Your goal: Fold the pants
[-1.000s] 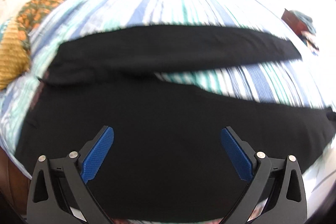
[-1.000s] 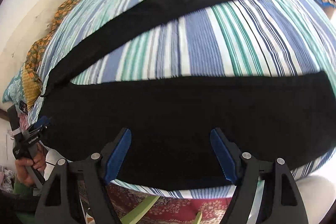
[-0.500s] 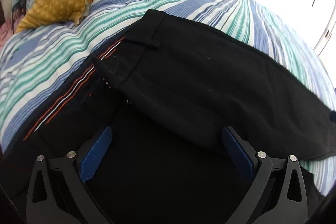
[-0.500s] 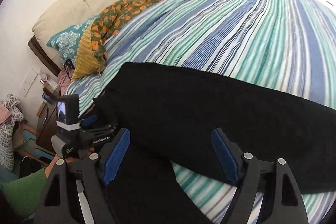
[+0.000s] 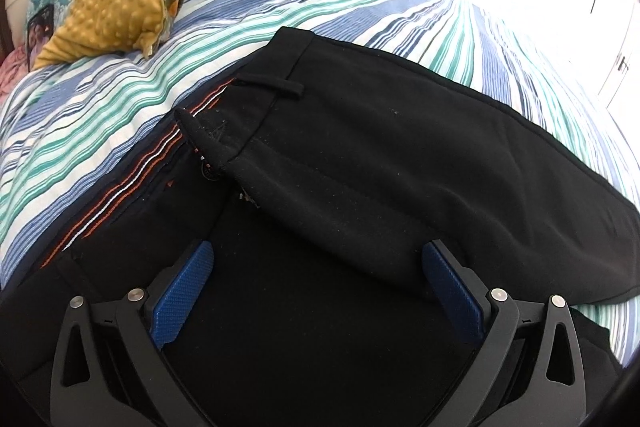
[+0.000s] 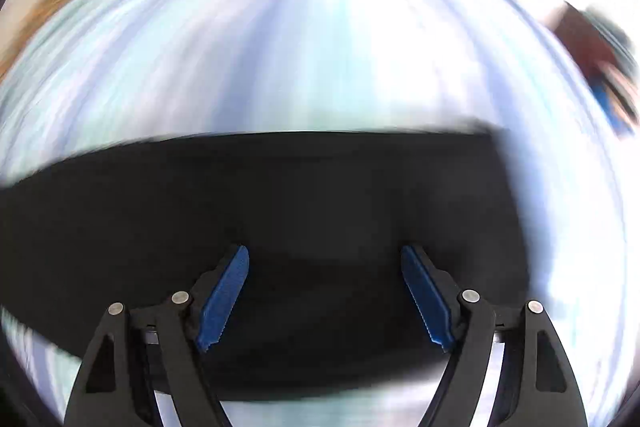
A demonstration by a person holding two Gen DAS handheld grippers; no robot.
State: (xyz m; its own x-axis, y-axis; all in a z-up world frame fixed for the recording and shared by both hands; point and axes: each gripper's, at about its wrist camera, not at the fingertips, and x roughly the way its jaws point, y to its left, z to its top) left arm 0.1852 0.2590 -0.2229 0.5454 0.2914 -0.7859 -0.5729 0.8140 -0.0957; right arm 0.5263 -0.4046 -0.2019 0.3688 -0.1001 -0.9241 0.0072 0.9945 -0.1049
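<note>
My left gripper [image 5: 316, 291] and right gripper [image 6: 324, 299] both hang spread, empty, over the black fabric pants [image 5: 400, 167] on the striped bedspread [image 5: 120, 87] — legs lie doubled, so next I judge a waistband-to-hem fold — the right view is blurred.

Bare striped bedspread [image 5: 120, 99] beyond black pants [image 5: 380, 163], mustard pillow [image 5: 108, 15] blocking far left corner
</note>
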